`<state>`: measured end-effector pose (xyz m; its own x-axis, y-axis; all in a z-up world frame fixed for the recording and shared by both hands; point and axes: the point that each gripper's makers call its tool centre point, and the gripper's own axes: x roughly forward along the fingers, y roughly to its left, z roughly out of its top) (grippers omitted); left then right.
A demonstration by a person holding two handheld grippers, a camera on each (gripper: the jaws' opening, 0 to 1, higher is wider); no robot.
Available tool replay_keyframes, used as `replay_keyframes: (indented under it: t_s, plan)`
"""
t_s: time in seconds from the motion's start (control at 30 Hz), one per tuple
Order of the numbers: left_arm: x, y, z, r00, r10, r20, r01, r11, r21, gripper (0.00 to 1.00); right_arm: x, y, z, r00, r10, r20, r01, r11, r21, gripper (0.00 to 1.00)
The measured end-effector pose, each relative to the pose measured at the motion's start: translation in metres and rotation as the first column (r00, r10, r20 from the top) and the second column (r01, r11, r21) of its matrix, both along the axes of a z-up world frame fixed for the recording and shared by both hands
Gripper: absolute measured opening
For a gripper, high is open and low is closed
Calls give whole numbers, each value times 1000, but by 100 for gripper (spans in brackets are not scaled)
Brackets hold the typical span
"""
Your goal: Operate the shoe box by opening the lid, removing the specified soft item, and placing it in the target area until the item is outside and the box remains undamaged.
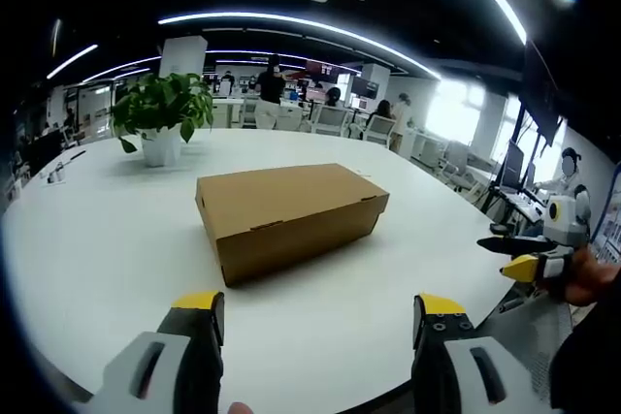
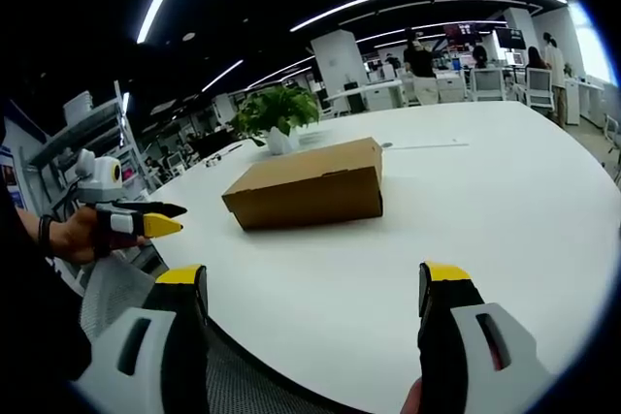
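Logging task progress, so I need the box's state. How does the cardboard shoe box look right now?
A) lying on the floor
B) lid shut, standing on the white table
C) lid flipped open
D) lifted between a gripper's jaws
B: the shoe box sits closed on the white table, with both grippers apart from it.
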<state>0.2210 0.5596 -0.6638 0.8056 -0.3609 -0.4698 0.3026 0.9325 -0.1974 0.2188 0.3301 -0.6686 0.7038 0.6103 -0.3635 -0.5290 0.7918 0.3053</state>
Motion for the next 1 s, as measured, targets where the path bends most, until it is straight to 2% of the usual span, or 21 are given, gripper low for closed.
replay_keyframes:
  t_s: [1.0]
  plan:
    - [0, -2, -2, 1000, -13, -9, 13, 1000, 15, 80, 1, -1, 0, 1000, -3, -3, 3, 1000, 3, 85]
